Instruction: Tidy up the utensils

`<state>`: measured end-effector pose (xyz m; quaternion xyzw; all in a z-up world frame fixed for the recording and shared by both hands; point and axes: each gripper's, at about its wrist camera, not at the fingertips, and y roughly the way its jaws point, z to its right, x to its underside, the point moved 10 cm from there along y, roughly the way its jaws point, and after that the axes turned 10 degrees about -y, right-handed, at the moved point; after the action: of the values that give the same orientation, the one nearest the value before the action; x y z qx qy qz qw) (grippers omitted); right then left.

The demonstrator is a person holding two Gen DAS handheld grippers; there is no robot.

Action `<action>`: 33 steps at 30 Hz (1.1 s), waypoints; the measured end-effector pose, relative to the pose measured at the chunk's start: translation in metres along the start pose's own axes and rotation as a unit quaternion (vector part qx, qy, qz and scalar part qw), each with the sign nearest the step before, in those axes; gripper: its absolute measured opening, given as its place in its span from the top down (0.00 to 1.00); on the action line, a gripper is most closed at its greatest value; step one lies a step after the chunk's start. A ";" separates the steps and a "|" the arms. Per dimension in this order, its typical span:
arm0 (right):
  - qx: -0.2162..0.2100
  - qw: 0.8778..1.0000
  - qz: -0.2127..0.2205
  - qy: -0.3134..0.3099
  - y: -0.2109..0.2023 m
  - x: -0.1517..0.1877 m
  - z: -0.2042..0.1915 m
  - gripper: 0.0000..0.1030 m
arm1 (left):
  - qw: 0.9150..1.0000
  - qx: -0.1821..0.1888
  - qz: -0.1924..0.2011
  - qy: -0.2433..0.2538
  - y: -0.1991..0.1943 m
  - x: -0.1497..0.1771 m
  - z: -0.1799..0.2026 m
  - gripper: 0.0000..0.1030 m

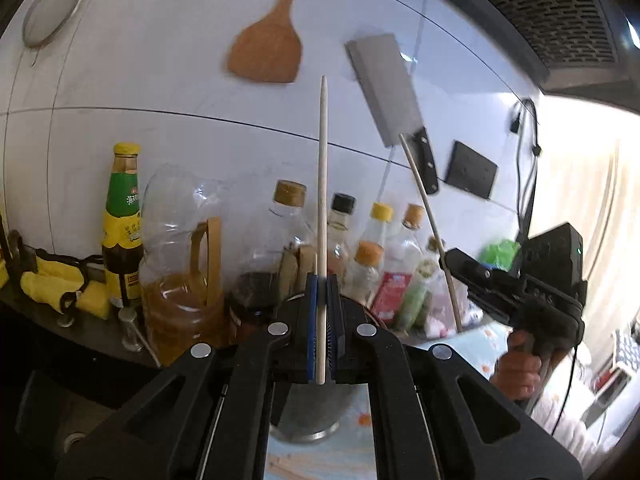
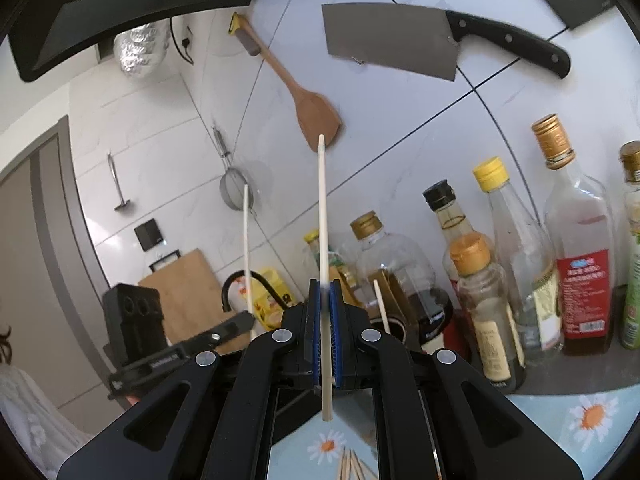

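Starting on the left, our left gripper (image 1: 322, 280) is pinching one chopstick (image 1: 322, 200) between its blue pads. The stick stands nearly upright, long axis running up the picture, thin tip toward the wall spatula (image 1: 266, 50), butt end poking out behind the pads. Below it sits a metal cup (image 1: 304, 420) on the flowered cloth (image 1: 352, 432).

The pinch is narrow and well down the shaft, so we judge the stick could pivot or slide if we swing the hand quickly. Its long free tip could also clip the bottles (image 1: 122, 224) crowded just behind.

Further right, our right gripper (image 2: 325, 292) is likewise clamped on a second chopstick (image 2: 322, 216), also near upright with its tip up. From the left camera it leans slightly, and it is held apart from the first. More sticks (image 2: 352, 466) lie on the cloth below; another stands in a dark holder (image 2: 394, 326). Bringing both sticks to one container together risks them crossing and knocking each other loose.
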<state>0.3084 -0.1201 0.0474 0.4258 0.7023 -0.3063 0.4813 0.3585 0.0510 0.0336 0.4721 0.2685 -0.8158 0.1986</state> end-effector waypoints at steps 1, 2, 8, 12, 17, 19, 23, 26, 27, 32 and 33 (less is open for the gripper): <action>-0.003 1.000 0.001 0.000 0.005 -0.001 0.001 0.95 | 1.000 0.005 0.002 -0.005 0.006 -0.001 -0.001 0.95; -0.006 1.000 0.002 0.001 0.011 -0.001 0.003 0.95 | 1.000 0.010 0.005 -0.010 0.009 -0.002 -0.001 0.95; -0.025 1.000 0.010 0.004 0.041 0.000 0.009 0.95 | 0.999 0.040 0.023 -0.018 0.033 -0.008 0.007 0.95; -0.028 0.999 0.013 0.008 0.058 0.001 0.016 0.95 | 0.999 0.037 0.013 -0.019 0.050 -0.001 0.009 0.95; -0.033 0.999 -0.007 0.018 0.077 0.012 0.026 0.95 | 1.000 0.019 0.002 -0.013 0.062 0.011 0.007 0.95; -0.036 0.999 -0.021 0.021 0.083 0.020 0.030 0.95 | 1.000 0.005 0.006 -0.014 0.064 0.013 0.004 0.95; -0.028 0.999 -0.045 0.011 0.088 0.032 0.032 0.95 | 1.000 -0.007 -0.014 -0.014 0.069 0.026 0.001 0.95; -0.021 0.998 -0.061 -0.015 0.090 0.040 0.026 0.95 | 1.000 -0.021 -0.022 -0.005 0.070 0.032 -0.002 0.95; -0.021 0.997 -0.066 -0.021 0.091 0.042 0.025 0.95 | 0.999 -0.027 -0.023 -0.007 0.070 0.033 -0.004 0.95; -0.012 0.995 -0.088 -0.033 0.093 0.048 0.023 0.93 | 0.998 -0.053 -0.030 -0.004 0.068 0.037 -0.010 0.95; -0.012 0.995 -0.092 -0.039 0.093 0.049 0.021 0.93 | 0.998 -0.053 -0.029 -0.005 0.066 0.037 -0.010 0.95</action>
<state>0.3915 -0.0814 -0.0077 0.3414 0.7227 -0.3572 0.4832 0.3858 0.0030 -0.0194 0.4485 0.3243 -0.8082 0.2010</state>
